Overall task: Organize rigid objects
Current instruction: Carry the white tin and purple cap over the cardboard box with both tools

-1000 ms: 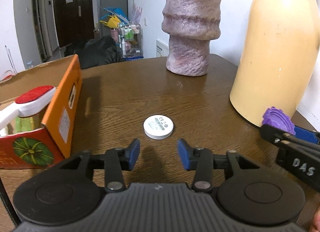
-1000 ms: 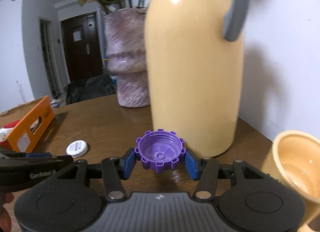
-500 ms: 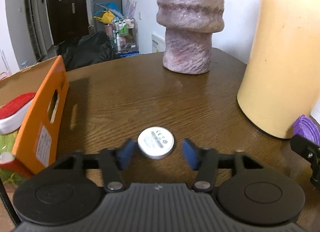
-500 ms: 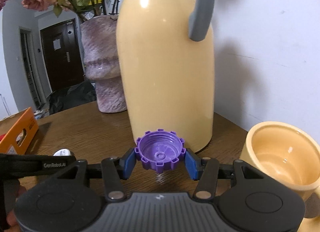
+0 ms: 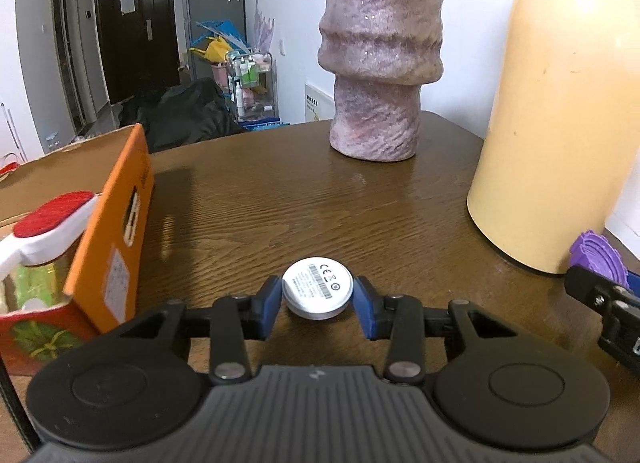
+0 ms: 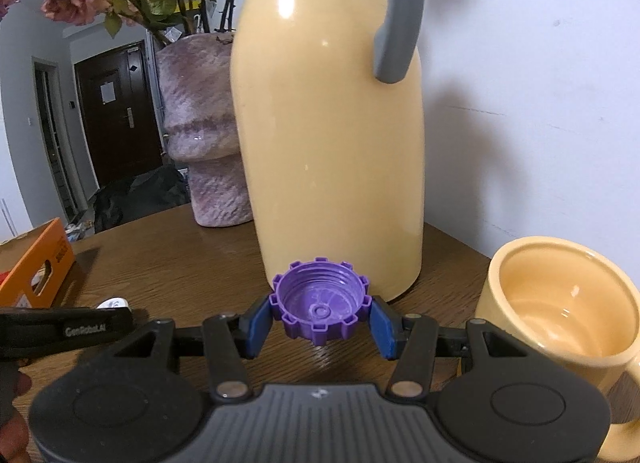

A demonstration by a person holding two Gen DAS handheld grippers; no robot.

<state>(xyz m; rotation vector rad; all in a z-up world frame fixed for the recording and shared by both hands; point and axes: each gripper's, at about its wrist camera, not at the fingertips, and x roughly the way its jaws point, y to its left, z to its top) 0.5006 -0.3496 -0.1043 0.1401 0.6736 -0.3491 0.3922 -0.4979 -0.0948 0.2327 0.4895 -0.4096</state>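
At the far left, an orange cardboard box (image 5: 116, 231) stands on the wooden table (image 5: 320, 203) with a red-and-white brush (image 5: 48, 227) poking out of it. Just right of the box, the left gripper (image 5: 317, 297) is clamped on a white round disc (image 5: 318, 287), both blue pads touching its rim; whether the disc rests on the tabletop or is lifted cannot be told. Behind it stands a purple-pink textured vase (image 5: 380, 63), and right of that a tall cream thermos jug (image 5: 560, 111). In front of the jug's base, the right gripper (image 6: 320, 317) grips a purple toothed bottle cap (image 6: 320, 301), open side up, between its blue pads above the table. At the far right sits a yellow ceramic mug (image 6: 560, 315), near the gripper's right finger.
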